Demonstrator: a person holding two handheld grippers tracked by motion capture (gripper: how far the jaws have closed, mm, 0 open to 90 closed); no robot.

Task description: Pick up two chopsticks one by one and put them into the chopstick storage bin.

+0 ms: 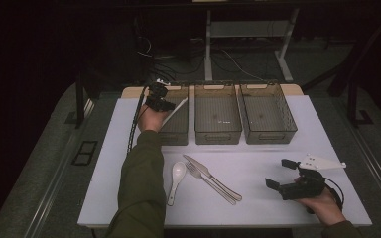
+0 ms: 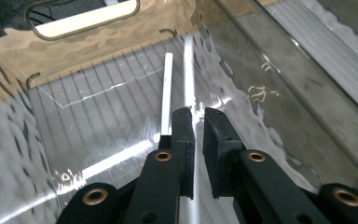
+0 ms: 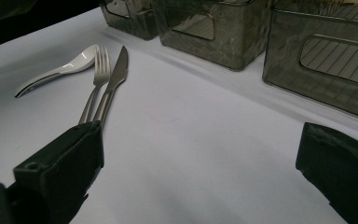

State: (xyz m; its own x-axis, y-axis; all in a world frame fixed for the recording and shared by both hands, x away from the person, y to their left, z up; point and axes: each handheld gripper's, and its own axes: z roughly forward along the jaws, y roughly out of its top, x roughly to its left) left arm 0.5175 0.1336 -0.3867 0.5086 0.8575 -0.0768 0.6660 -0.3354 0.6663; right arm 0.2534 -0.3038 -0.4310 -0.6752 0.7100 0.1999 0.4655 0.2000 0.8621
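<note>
My left gripper [image 1: 159, 103] reaches down into the leftmost of three smoky see-through bins [image 1: 177, 130]. In the left gripper view its jaws [image 2: 199, 112] stand a narrow gap apart above the ribbed bin floor. A thin white stick [image 2: 167, 88] lies on that floor just left of the left jaw, free of the pads. A second pale streak runs into the gap; I cannot tell if it is a stick or glare. My right gripper [image 1: 278, 173] rests near the table's front right, jaws [image 3: 200, 140] wide apart with nothing between them.
A white spoon [image 1: 177, 174], a fork [image 1: 202, 177] and a knife [image 1: 214, 179] lie side by side at the front middle of the white table [image 1: 258, 203]. The middle bin [image 1: 217, 133] and right bin [image 1: 269, 135] stand at the back. Cables trail over the floor beyond.
</note>
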